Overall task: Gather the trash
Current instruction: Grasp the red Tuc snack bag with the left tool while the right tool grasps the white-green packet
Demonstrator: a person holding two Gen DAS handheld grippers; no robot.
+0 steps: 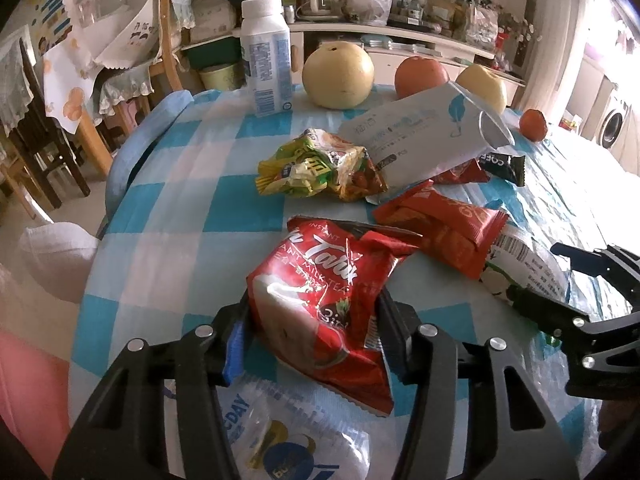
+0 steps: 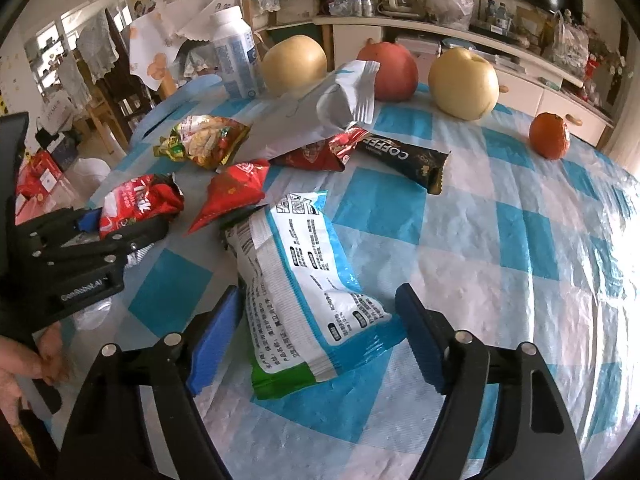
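Right wrist view: three pomelos, left gripper pinching red packet, right gripper spread.

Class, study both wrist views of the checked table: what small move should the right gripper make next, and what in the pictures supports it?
Probably close the right gripper: the white and blue wrapper already lies between its open fingers, with a gap at the right pad. The left gripper is already pinching the red milk-tea packet.
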